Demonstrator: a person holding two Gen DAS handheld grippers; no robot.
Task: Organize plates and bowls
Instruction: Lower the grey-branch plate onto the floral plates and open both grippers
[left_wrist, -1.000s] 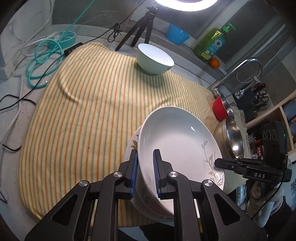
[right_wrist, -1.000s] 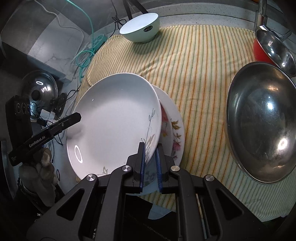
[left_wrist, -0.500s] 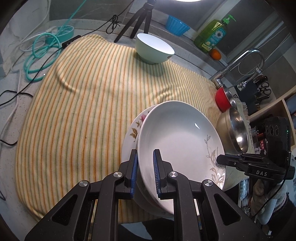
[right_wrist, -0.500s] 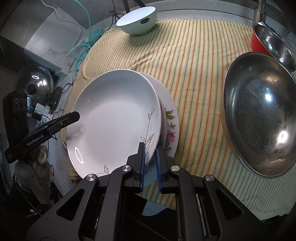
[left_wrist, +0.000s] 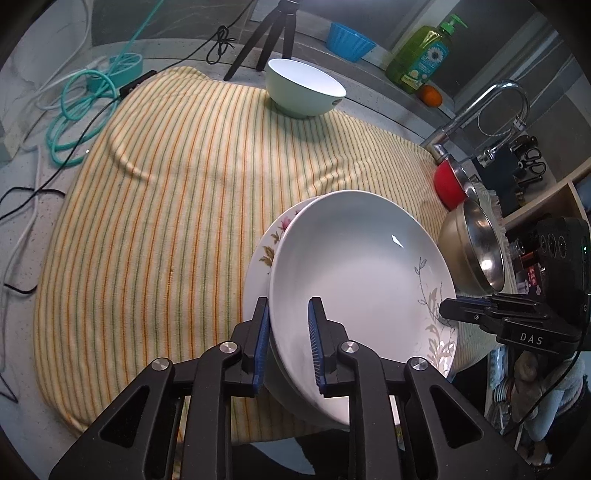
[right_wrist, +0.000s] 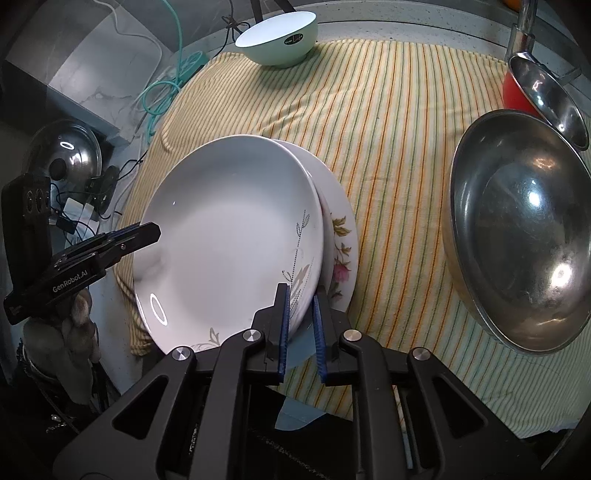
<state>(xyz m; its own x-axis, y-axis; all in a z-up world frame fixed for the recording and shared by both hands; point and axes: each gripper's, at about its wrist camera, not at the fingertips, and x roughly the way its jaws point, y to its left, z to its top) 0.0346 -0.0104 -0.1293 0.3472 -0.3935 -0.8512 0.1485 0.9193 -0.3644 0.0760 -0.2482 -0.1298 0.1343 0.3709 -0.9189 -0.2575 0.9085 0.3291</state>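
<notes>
Wide stretch of striped cloth (left_wrist: 177, 206) lies bare left of the stacked plates (left_wrist: 354, 273), reaching back to the mint bowl (left_wrist: 304, 88). On the right it's tight: the steel bowl (right_wrist: 517, 236) sits close beside the stack, red pot (right_wrist: 517, 96) behind it. Cables (left_wrist: 74, 110) clutter the surface's far-left corner.

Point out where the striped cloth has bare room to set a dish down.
Widest bare patch: the striped cloth between the mint bowl and the white plate, out to the cables' side. Crowded on the sink side, by the steel bowl and red-bottomed bowl.
</notes>
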